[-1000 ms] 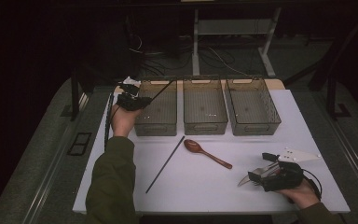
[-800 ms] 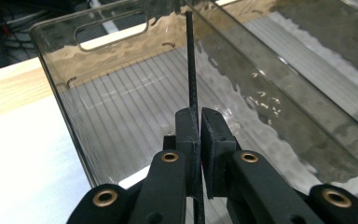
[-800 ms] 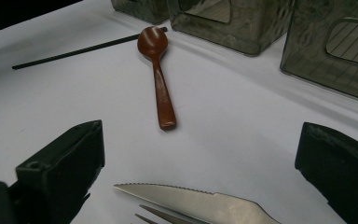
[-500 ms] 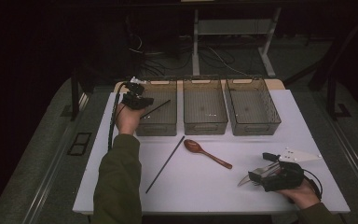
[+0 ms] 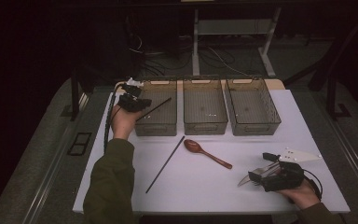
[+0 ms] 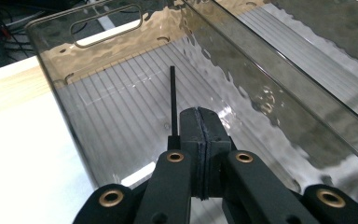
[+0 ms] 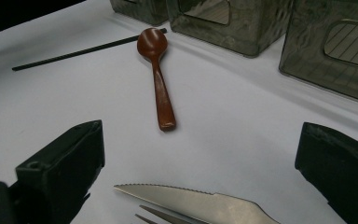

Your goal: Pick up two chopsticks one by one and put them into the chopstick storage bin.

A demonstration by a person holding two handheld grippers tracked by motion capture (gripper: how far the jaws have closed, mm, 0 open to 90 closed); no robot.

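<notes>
Black left tongs (image 6: 200,140) are clamped on a thin black chopstick (image 6: 173,100) over the leftmost smoky plastic bin (image 5: 161,126). Right tongs (image 7: 200,172) rest apart near a serrated steel knife (image 7: 191,200). Second black chopstick (image 5: 165,164) and brown wooden spoon (image 5: 206,153) lie unsorted on the white counter (image 5: 196,191); all bins look empty.

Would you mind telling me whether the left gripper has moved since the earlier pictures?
Yes: the left gripper, shut on a black chopstick, has shifted slightly toward the near end of the leftmost bin.
</notes>
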